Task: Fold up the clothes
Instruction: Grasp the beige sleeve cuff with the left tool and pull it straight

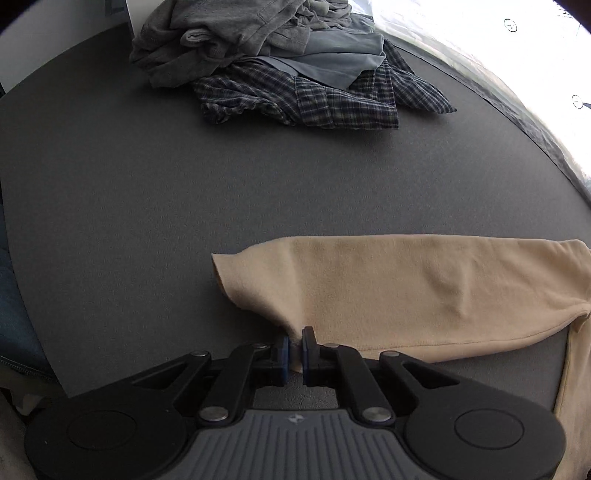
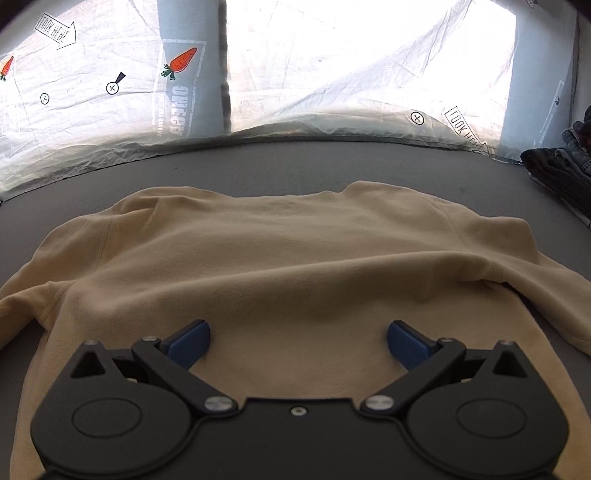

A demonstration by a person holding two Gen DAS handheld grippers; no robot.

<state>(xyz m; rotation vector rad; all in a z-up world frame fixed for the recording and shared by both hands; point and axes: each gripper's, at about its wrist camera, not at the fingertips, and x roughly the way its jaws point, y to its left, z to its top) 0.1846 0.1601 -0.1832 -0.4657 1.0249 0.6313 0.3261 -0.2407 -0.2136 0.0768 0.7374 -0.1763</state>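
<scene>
left tongs (image 1: 294, 349) clamped on soft beige fleece sleeve (image 1: 406, 291) | right tongs (image 2: 298, 343) apart over sweater (image 2: 280, 266)

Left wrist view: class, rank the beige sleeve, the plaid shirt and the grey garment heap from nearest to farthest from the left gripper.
1. Beige sleeve: pinched in the left gripper, running right.
2. Plaid shirt: far across the table, bottom of the pile.
3. Grey garment heap: farthest, top left of the pile.

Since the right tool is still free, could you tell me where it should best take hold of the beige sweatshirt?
Judging by its pose, the right sleeve, from the right. The beige sweatshirt lies flat, body offering no edge, while that sleeve trails loose over the grey table. The open right tool hovers above the body; the left tool already pinches the other sleeve.
</scene>
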